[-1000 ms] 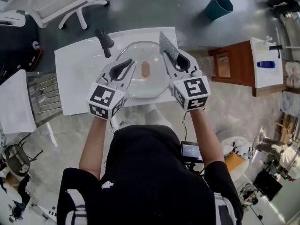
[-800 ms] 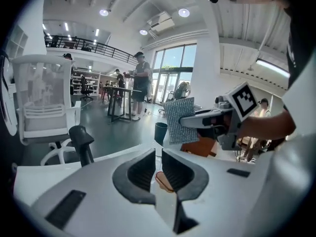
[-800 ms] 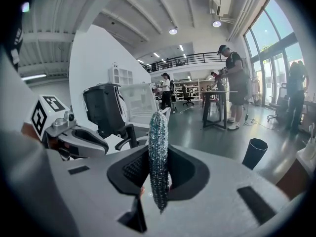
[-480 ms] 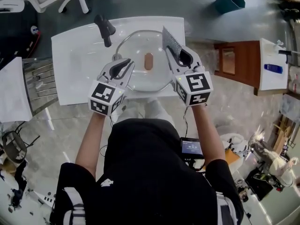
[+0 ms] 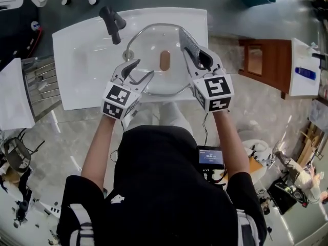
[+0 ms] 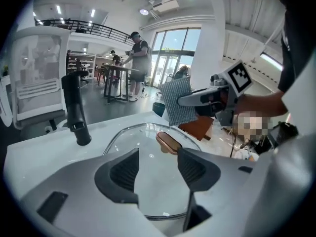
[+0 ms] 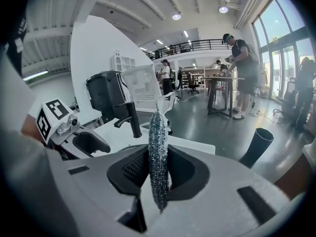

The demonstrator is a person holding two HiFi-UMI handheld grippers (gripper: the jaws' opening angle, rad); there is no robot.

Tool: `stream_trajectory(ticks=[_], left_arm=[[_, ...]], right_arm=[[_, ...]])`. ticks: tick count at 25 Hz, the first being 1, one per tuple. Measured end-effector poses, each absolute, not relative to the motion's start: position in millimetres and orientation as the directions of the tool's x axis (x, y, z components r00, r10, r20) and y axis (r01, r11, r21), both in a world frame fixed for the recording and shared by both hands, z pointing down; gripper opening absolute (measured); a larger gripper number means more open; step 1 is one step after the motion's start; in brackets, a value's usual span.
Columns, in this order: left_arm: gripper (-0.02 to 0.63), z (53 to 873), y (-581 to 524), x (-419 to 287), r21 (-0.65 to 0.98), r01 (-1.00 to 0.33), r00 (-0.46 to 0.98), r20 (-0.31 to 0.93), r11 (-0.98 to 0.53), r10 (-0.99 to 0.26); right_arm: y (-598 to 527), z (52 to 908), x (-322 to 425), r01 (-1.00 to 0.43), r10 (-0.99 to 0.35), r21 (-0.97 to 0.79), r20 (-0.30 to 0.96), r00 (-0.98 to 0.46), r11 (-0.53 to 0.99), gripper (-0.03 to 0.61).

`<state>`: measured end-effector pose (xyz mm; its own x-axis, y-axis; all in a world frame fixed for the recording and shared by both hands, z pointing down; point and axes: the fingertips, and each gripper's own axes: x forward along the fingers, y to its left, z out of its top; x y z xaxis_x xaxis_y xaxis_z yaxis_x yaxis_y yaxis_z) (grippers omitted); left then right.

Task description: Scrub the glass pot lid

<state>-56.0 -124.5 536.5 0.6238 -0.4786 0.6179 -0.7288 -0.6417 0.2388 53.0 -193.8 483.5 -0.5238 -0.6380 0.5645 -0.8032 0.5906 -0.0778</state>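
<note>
Bright daylight from tall windows, ceiling spotlights, sharp focus, strong fisheye bending and dark corners

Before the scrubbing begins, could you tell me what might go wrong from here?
The left gripper has just been opening its jaws, nothing between them, so the glass lid lies unheld on the sink and may slide when scrubbed. The right gripper pinches the scrub cloth by one end; it may fold or slip out.
</note>
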Motion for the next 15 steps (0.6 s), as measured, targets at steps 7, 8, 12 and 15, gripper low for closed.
stream_trajectory(ticks=[7,8,12,15], left_arm=[[0.266,571,-116,-41,0.140,-0.623,0.613,0.699,-0.770,-0.369],[0.270,574,-116,-38,0.127,-0.607,0.608,0.710,-0.785,-0.355],[0.289,591,-114,-36,0.082,-0.566,0.571,0.757,-0.820,-0.318],[0.296,599,-114,-34,0.096,-0.558,0.576,0.760,-0.824,-0.302]], right_arm=[[-188,499,59,-0.807,-0.625,-0.086,0.587,-0.515,0.584,0.069],[-188,501,60,-0.807,-0.623,-0.087,0.590,-0.514,0.583,0.069],[-187,510,62,-0.802,-0.610,-0.084,0.603,-0.513,0.591,0.069],[-185,514,63,-0.800,-0.603,-0.085,0.611,-0.512,0.594,0.069]])
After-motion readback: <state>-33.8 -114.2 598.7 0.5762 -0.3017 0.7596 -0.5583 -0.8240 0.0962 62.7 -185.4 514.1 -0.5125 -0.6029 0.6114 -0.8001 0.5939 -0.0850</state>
